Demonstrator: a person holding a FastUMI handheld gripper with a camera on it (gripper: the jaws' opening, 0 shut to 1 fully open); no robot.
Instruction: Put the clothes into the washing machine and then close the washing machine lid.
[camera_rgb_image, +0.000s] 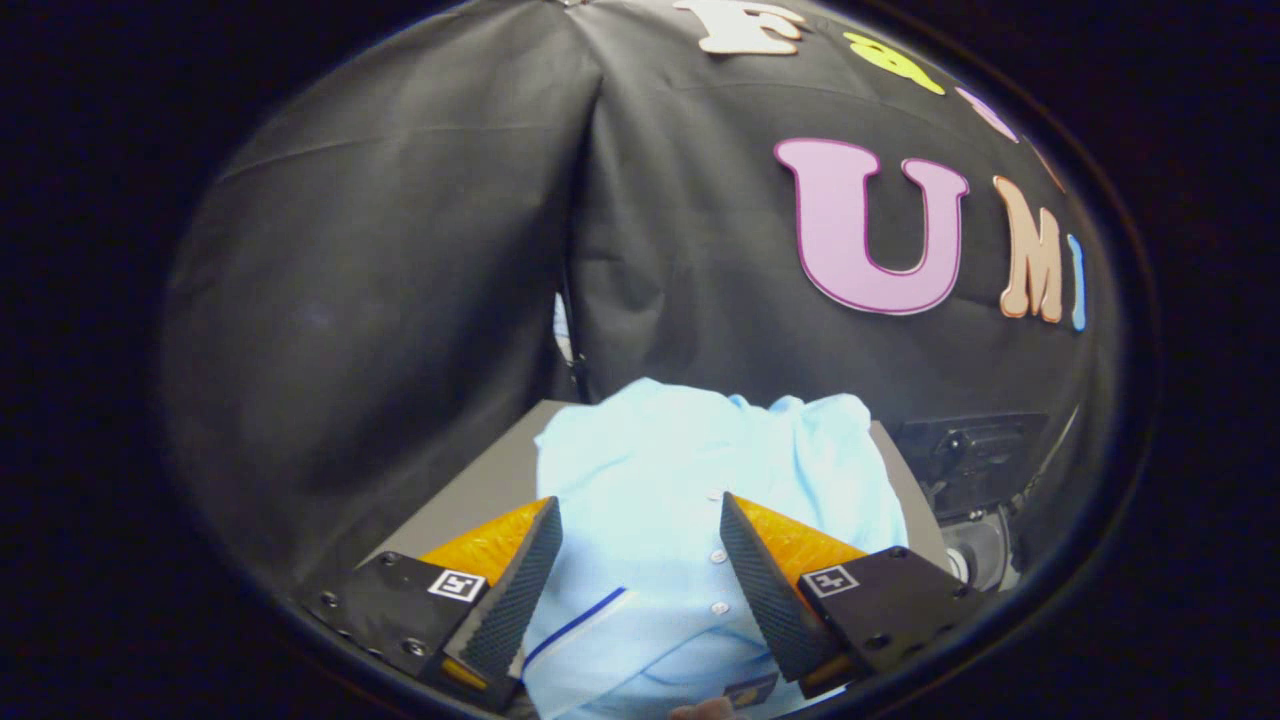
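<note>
Pale blue shirt (690, 470) with buttons and a dark blue stripe: crumpled on grey bench (480, 490), spread from near edge towards far edge. Gripper (640, 515) above shirt, fingers apart, cloth visible between them, nothing clamped. Contact between fingertips and cloth: cannot tell. Dark machine part (970, 460) just past bench's right edge. Black cloth wall (400, 280) beyond.

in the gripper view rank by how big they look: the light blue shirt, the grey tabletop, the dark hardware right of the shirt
1. light blue shirt, lying between and beyond the open tongs
2. and 3. grey tabletop and dark hardware: unsure, since the shirt covers much of the tabletop and the hardware runs into shadow
</note>
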